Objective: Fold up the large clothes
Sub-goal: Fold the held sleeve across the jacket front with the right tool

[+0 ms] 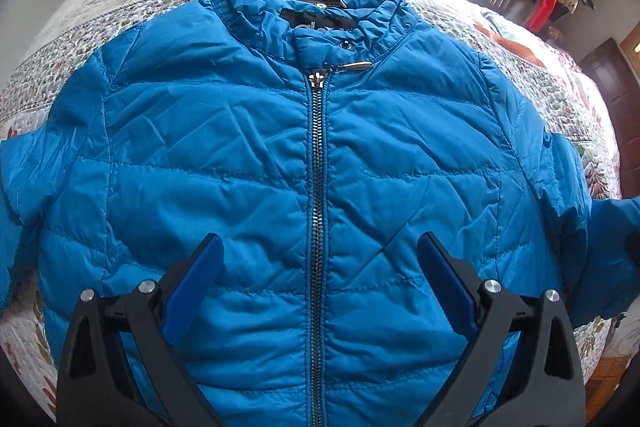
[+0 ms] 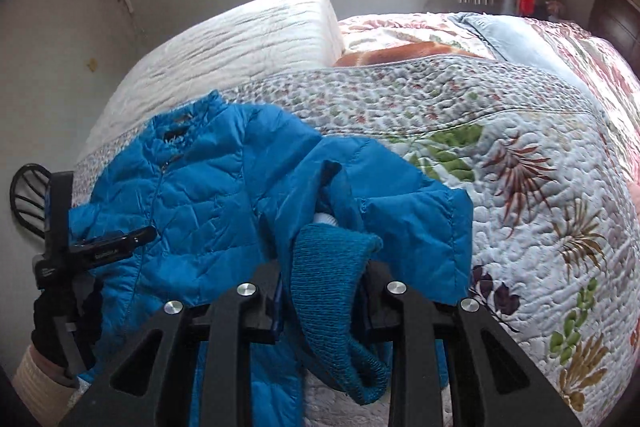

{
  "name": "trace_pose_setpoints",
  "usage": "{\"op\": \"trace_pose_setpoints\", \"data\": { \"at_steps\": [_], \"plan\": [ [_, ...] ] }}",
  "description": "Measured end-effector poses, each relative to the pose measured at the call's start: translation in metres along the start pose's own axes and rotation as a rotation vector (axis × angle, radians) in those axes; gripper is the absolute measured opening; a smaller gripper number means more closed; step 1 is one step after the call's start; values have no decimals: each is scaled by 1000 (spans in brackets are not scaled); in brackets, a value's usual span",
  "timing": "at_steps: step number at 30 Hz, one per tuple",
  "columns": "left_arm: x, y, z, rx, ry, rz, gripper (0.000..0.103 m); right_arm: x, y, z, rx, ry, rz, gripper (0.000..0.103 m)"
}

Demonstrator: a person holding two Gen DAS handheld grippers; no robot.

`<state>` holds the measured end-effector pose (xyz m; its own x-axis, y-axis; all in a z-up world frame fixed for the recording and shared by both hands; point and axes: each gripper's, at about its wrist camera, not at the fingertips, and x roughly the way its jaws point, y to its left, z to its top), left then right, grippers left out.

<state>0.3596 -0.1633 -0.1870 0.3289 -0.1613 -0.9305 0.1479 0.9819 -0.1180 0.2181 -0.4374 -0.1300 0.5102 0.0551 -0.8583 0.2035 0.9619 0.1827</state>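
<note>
- The blue quilted jacket (image 1: 320,155) is lying front-up on the floral quilt (image 2: 520,163) of the bed, zipped to the collar, its body spread flat; judging by this, it is being laid out so the sleeves can be folded in first.
- The left gripper (image 1: 320,255) is hovering over the lower front of the jacket, straddling the zipper (image 1: 318,187); its jaws are standing wide apart and gripping nothing, probably waiting to pin the body down or to take a hem.
- The right gripper (image 2: 320,287) is holding the knitted cuff (image 2: 332,259) of the jacket's sleeve (image 2: 400,211), jaws clenched on either side of the ribbing, so the sleeve is being lifted and drawn across toward the body instead of trailing off the side.
- The cuff seems the sensible place to hold: the ribbing is giving the pads more bite than the slippery shell would.
- The sleeve is bunching and twisting between cuff and shoulder; how much fabric is actually sitting between the pads is hard to tell, since the cuff is hiding them.
- No containers are showing in either view; only bedding, with a pale blue pillow (image 2: 504,35) lying farther up the bed.
</note>
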Motion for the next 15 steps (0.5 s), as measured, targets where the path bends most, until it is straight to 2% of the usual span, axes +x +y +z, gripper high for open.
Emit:
{"op": "trace_pose_setpoints", "data": {
  "at_steps": [2, 6, 8, 10, 15],
  "plan": [
    [0, -1, -2, 11, -2, 5, 96, 19, 12, 0, -28, 32, -22, 28],
    [1, 1, -4, 8, 3, 4, 95, 47, 21, 2, -24, 102, 44, 33],
    [1, 1, -4, 10, 3, 2, 95, 57, 25, 0, -23, 128, 67, 40],
    [0, 0, -5, 20, 4, 3, 95, 58, 28, -3, -17, 130, 132, 47],
    [-4, -3, -8, 26, 7, -16, 95, 33, 40, -8, -26, 107, 288, 52]
  ]
}}
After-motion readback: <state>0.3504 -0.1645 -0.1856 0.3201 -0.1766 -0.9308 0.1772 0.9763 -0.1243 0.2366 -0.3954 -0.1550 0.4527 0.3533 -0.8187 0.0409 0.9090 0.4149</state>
